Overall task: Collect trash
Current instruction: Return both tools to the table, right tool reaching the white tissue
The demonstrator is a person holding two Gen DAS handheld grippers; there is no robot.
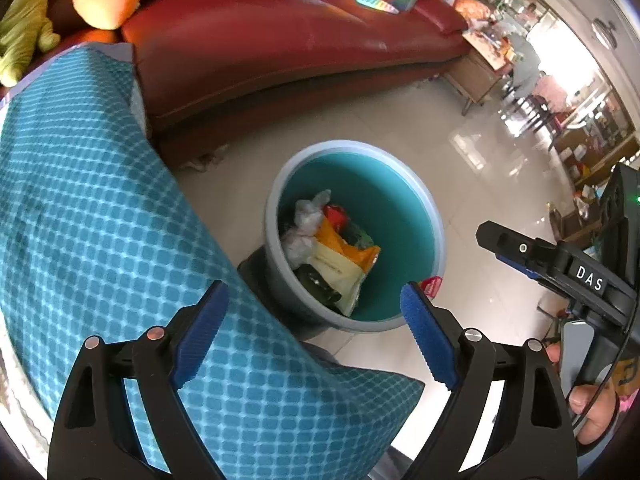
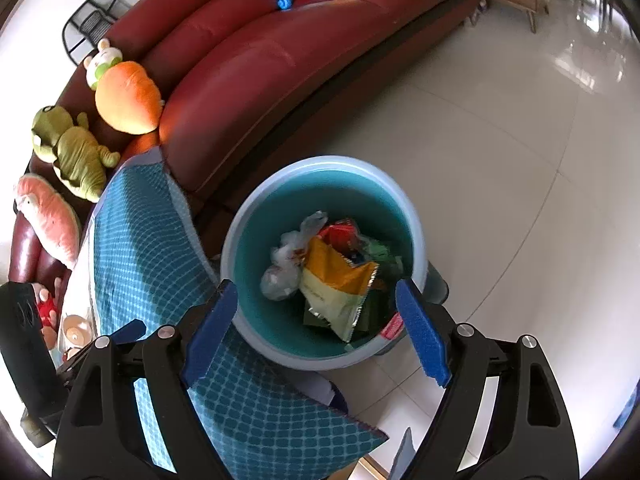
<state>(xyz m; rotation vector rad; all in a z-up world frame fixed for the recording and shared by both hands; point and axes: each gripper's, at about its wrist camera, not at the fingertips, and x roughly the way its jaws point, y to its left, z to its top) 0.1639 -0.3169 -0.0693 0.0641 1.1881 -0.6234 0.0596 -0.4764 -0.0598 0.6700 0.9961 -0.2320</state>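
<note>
Both claws, left gripper and right gripper, gape empty above the round teal plastic bin. The yellow crinkled snack wrapper lies inside, so a drop looks finished. Next likely calls for seeking more litter.

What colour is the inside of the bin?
Teal inside the bin, with a pale grey-blue rim; the right wrist view shows it best.

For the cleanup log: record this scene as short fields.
bin: round grey plastic bin with teal inside, standing on pale tiled floor
contents: yellow-and-white snack bag, crumpled clear plastic, red wrapper
left gripper: open, empty
right gripper: open, empty
beside bin: teal checked cloth, red leather sofa
</note>
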